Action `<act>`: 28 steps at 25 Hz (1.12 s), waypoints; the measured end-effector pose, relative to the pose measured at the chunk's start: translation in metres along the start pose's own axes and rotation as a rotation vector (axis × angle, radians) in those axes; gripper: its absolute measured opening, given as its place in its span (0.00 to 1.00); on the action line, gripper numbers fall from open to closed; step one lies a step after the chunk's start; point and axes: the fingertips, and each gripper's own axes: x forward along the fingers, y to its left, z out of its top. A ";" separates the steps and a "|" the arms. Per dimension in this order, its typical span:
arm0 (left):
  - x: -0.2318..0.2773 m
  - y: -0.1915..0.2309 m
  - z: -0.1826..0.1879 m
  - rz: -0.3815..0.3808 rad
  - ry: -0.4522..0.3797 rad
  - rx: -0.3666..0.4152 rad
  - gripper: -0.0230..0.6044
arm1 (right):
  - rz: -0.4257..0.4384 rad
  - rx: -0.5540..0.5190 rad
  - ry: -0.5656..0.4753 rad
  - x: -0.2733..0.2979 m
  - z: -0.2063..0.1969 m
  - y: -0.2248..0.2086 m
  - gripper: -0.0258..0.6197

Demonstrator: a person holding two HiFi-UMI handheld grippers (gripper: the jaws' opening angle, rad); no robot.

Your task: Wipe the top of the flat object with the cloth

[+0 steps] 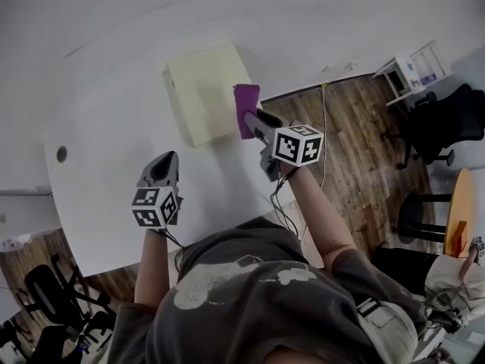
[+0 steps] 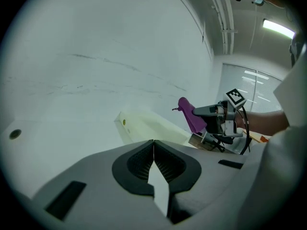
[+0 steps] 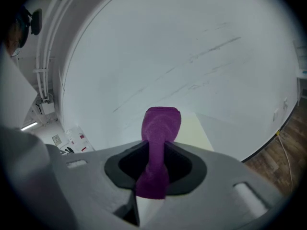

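A pale yellow flat box point(image 1: 201, 92) lies on the white table point(image 1: 114, 196), also seen in the left gripper view as the box point(image 2: 148, 124). My right gripper point(image 1: 254, 117) is shut on a purple cloth point(image 1: 245, 108), which hangs at the box's right edge. In the right gripper view the cloth point(image 3: 157, 147) runs between the jaws and sticks out ahead, with the box point(image 3: 194, 131) just behind it. My left gripper point(image 1: 164, 167) is shut with nothing in it, over the bare table near the box's front left corner. Its jaws meet at the gripper point(image 2: 153, 145).
A round hole point(image 1: 61, 154) sits in the table at the left. The table's right edge borders wooden floor point(image 1: 356, 150) with a cable point(image 1: 324, 127). A white shelf unit point(image 1: 413, 70), black chairs point(image 1: 443, 123) and a round wooden table point(image 1: 458, 214) stand to the right.
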 end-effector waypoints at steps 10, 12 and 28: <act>0.059 -0.015 0.001 0.001 0.078 0.000 0.03 | 0.059 -0.052 0.013 0.030 0.051 -0.031 0.19; 0.068 -0.018 -0.001 0.000 0.093 -0.003 0.03 | 0.075 -0.065 0.018 0.037 0.059 -0.032 0.19; 0.107 -0.014 -0.019 0.042 0.199 -0.002 0.03 | 0.160 -0.136 0.081 0.103 0.089 -0.037 0.19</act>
